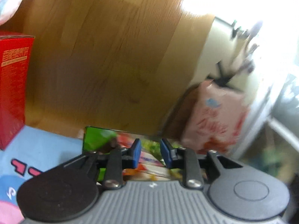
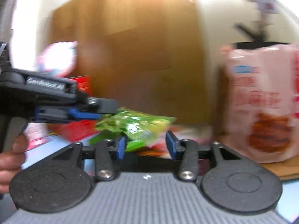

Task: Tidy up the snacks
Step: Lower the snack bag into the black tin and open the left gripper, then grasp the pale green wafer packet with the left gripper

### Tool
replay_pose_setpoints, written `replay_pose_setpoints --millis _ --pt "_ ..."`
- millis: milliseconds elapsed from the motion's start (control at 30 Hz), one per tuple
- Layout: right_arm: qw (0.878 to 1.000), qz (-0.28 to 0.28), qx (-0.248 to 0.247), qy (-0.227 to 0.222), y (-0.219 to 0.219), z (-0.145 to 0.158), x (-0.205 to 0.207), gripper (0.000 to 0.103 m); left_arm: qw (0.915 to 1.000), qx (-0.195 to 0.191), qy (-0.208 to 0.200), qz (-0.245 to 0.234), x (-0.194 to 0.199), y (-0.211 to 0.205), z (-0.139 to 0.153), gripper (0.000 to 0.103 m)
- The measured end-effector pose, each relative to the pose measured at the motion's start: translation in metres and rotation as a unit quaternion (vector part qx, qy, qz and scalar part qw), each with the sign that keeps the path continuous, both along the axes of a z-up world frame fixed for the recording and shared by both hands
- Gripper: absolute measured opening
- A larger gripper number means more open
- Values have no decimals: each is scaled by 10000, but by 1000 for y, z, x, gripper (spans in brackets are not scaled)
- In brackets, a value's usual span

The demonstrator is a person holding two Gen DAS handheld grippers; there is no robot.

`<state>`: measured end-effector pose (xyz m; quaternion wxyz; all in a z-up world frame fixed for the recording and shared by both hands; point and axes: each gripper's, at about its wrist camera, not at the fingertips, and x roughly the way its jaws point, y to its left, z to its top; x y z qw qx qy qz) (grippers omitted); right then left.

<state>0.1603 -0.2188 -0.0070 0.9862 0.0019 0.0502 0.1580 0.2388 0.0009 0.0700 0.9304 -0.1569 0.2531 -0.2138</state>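
Note:
My left gripper (image 1: 149,154) is shut on a green snack bag (image 1: 99,138); in the right wrist view it (image 2: 97,114) comes in from the left and pinches the edge of that bag (image 2: 138,125), holding it above the surface. My right gripper (image 2: 145,146) is open and empty, just below and in front of the green bag. A pink snack bag (image 1: 213,119) stands upright at the right, also large in the right wrist view (image 2: 265,102). A red snack box (image 1: 13,85) stands at the left. Both views are motion-blurred.
A tall brown cardboard box wall (image 1: 115,56) fills the background, also in the right wrist view (image 2: 142,59). A light blue cartoon-print cloth (image 1: 41,153) covers the surface. A white-pink packet (image 2: 58,57) sits at the back left.

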Motion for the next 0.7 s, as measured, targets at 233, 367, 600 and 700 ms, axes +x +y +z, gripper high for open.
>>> replay_pose_setpoints --millis 233,367,600,700 --pt "9949 -58 966 275 -43 -1 7 58 9998 79 99 -126 -10 -11 -14 24" --pt "9882 -33 1466 441 -56 -2 11 59 9998 19 166 -142 -37 4 -15 27" --pt "9877 274 1513 282 -49 6 -10 58 9962 121 839 -174 -75 23 -45 29" --pt "9869 515 1481 371 -48 8 -26 58 9925 -54 1199 -232 -80 31 -57 29"
